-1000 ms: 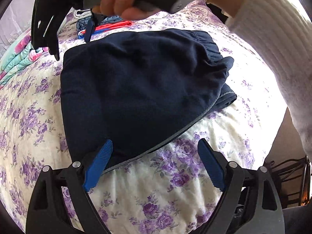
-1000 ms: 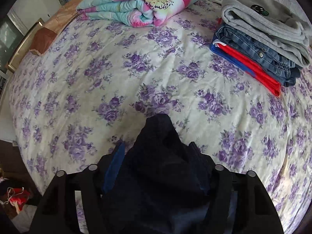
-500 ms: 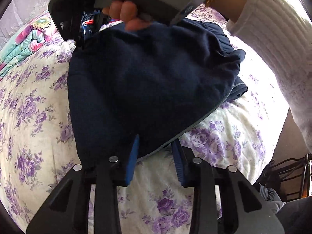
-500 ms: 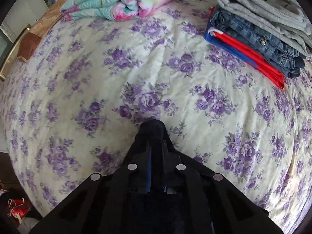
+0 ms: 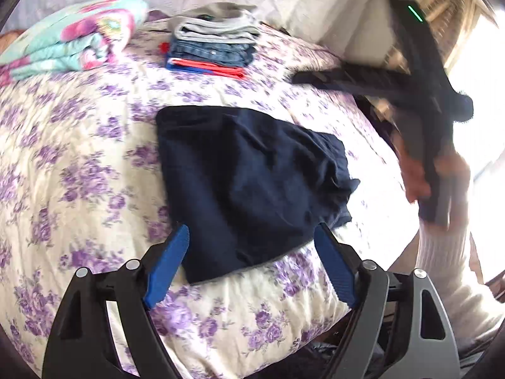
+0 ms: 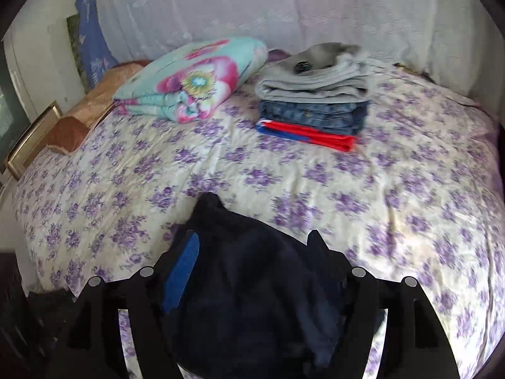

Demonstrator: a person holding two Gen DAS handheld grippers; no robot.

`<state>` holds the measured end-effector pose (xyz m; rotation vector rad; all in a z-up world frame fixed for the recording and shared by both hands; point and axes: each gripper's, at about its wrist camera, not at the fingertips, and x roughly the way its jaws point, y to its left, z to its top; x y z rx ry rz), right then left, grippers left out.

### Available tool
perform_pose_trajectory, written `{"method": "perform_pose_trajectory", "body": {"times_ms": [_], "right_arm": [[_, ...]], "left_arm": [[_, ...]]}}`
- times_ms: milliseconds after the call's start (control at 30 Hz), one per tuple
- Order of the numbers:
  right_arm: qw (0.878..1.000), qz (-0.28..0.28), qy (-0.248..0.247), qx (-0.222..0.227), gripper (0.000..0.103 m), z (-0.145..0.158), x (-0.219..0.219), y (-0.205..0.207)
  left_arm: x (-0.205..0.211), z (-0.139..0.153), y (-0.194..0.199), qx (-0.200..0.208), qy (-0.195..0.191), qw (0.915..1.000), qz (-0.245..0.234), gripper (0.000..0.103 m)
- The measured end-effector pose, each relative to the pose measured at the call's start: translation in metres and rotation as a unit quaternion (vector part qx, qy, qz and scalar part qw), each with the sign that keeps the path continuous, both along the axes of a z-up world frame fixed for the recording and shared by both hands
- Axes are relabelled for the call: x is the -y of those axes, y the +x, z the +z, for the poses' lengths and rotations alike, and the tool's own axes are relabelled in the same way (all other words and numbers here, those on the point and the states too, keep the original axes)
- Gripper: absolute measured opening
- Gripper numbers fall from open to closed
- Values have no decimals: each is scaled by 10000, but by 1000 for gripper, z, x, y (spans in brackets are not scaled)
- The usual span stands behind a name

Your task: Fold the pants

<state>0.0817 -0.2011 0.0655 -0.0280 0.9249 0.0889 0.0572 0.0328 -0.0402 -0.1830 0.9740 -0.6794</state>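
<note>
**Navy pants folded on the floral bed**

We see the navy pants (image 5: 249, 189) lying folded in a compact bundle on the purple-flowered bedspread (image 5: 79, 158), near its front edge. Our left gripper (image 5: 252, 252) hovers just short of the bundle's near edge, its blue pads (image 5: 167, 265) spread wide apart and holding nothing. Our right gripper (image 6: 252, 259) also stands apart, with dark fabric bunched between its fingers; whether it touches the cloth we cannot tell. Farther back sit a stack of folded clothes (image 6: 312, 101) and a flowered blanket (image 6: 192, 79).
</note>
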Motion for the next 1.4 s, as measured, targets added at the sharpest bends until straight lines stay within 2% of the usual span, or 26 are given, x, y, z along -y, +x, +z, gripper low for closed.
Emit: {"method": "perform_pose_trajectory", "body": {"times_ms": [67,100,233,367,433,500,567,600,633,700,767,833,933,967,1100,1133,1167,1200,1233,1267,1300,1400], "right_arm": [[9983,-528,75,247,72,-7,31,-39],[9962,-789,104,345,72,-14,45,-59],[9839,-1726,253,381,72,-43,85,-120],[9765,-2088,481,237,72,-64,106,-152],[9753,-2056,798,127,72,-72,114,-155],[9709,-2086,1178,18,72,-77,122,-148],[9691,-2048,1374,-1,74,-80,126,-133],[9688,-2052,1389,-32,75,-80,126,-124],[9686,-2015,1456,-73,75,-82,126,-114],[9675,-1822,1744,-200,75,-86,122,-90],[9661,-1654,1953,-349,76,-93,117,-68],[9667,-1619,1869,-656,76,-106,111,-50],[9549,-1529,2132,-1392,77,-136,108,-38],[9498,-1465,2256,-1596,81,-146,107,-38],[9508,-1339,2354,-1508,88,-151,102,-40],[9548,-1277,2254,-1455,86,-150,98,-38],[9599,-1179,2176,-1312,65,-147,92,-38],[9649,-1166,2016,-1216,63,-143,87,-39],[9700,-1126,1853,-1097,55,-137,81,-41],[9751,-1043,1717,-936,47,-129,75,-45],[9780,-1002,1644,-805,43,-122,71,-48],[9857,-937,1315,-485,37,-102,59,-53]], "left_arm": [[-18,-9,25,-280,-7,9984,489,79],[-22,-18,39,-511,0,9970,584,79],[-12,-66,83,-1717,-345,9840,320,79],[13,-99,98,-2242,-530,9731,84,79],[23,-100,100,-2223,-607,9731,59,80],[35,-88,98,-2008,-546,9781,-56,80],[46,-73,86,-1556,-194,9875,-142,77],[49,-70,85,-1421,10,9897,-148,72],[52,-70,82,-1362,231,9903,-120,66],[48,-74,84,-1402,369,9894,-50,61],[42,-76,85,-1437,284,9892,-14,57],[36,-78,86,-1418,224,9896,-36,51],[27,-84,89,-1522,58,9883,-108,50],[25,-87,91,-1567,6,9875,-147,50],[26,-104,100,-1875,-192,9815,-338,51],[26,-105,103,-1916,-263,9804,-369,51],[26,-105,105,-1957,-299,9795,-374,51],[26,-104,105,-1949,-306,9797,-349,47],[27,-100,103,-1852,-259,9818,-331,31],[26,-93,100,-1687,-195,9850,-305,26],[25,-87,97,-1537,-193,9876,-270,20],[21,-68,88,-1246,-347,9913,-235,18]]}}
